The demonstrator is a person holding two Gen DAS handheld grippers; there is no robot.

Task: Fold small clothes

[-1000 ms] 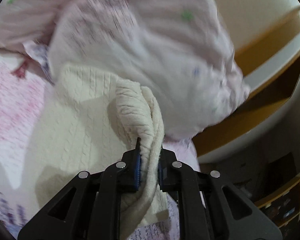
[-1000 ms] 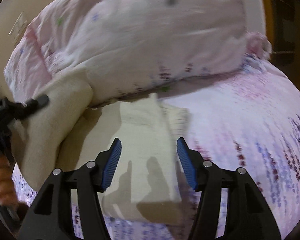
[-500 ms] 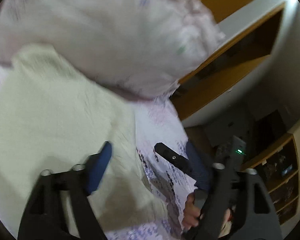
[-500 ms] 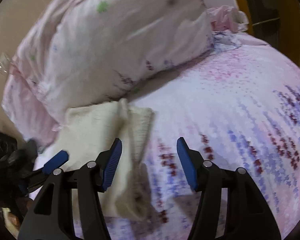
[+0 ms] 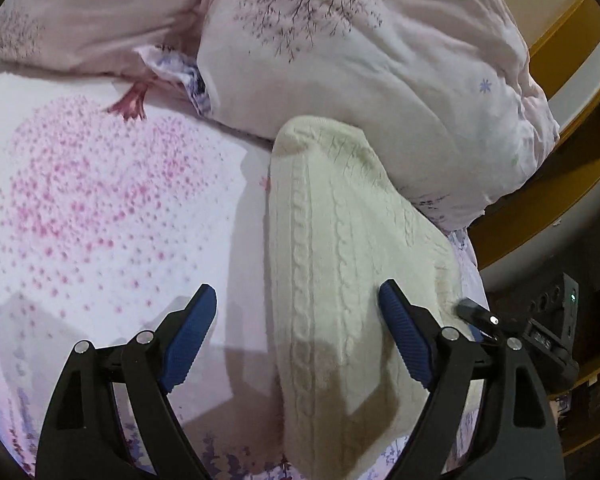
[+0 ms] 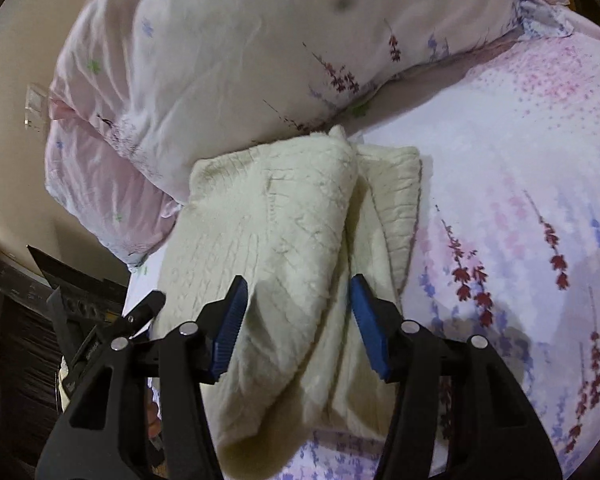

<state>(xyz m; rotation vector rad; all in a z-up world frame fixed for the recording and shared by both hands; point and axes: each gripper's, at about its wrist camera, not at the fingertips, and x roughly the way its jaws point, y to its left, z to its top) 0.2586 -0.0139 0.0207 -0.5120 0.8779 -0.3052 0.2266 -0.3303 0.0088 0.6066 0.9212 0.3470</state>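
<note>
A cream cable-knit garment (image 5: 340, 264) lies folded on the floral bedsheet (image 5: 100, 208), its far end against a pink pillow. It also shows in the right wrist view (image 6: 284, 248), with one folded layer lying over another. My left gripper (image 5: 298, 320) is open and empty just above the garment's near part. My right gripper (image 6: 298, 316) is open and empty, its jaws standing over the garment's near edge. The tip of the other gripper (image 6: 140, 312) shows at the left of the right wrist view.
A large pink floral pillow (image 5: 360, 60) lies behind the garment, also in the right wrist view (image 6: 240, 52). The wooden bed frame (image 5: 560, 152) runs at the right. The bed's edge and a dark cabinet (image 6: 24, 320) are at the left of the right wrist view.
My left gripper let go of the cream garment and opened; the garment now lies folded on the sheet. Both grippers swung and came back over it.
</note>
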